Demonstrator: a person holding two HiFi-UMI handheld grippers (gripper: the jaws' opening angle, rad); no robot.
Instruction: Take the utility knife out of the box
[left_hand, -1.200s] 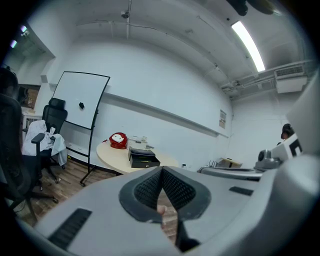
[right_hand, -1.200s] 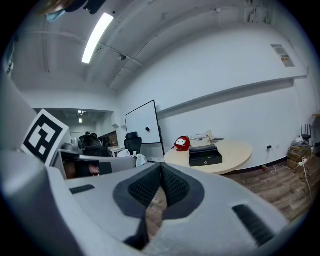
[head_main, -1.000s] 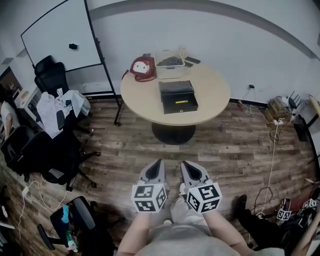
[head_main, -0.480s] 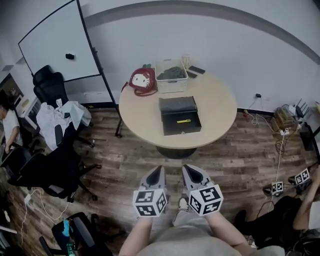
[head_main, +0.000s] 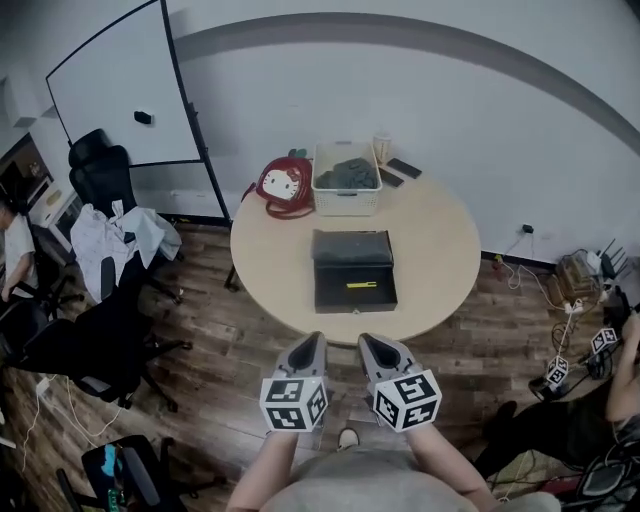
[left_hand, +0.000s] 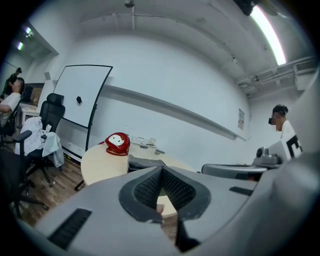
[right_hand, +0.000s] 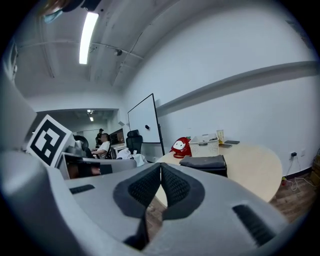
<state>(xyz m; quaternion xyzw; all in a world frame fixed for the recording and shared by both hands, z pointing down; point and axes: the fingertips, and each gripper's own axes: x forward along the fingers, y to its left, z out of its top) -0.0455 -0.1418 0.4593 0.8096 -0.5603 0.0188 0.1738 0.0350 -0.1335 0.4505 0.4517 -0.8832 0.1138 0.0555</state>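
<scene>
A: While the left gripper (head_main: 314, 340) and right gripper (head_main: 368, 340) hang near the table's (head_main: 440, 250) six o'clock edge, where's the utility knife (head_main: 361, 284)?

B: Lying in the open box (head_main: 335, 295) mid-table, at twelve o'clock from them. Both pairs of jaws are pressed together with nothing between.

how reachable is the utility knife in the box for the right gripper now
Probably not yet: the right gripper is shut, at the table's near edge; the utility knife lies farther in, in the open box, unobstructed.
</scene>
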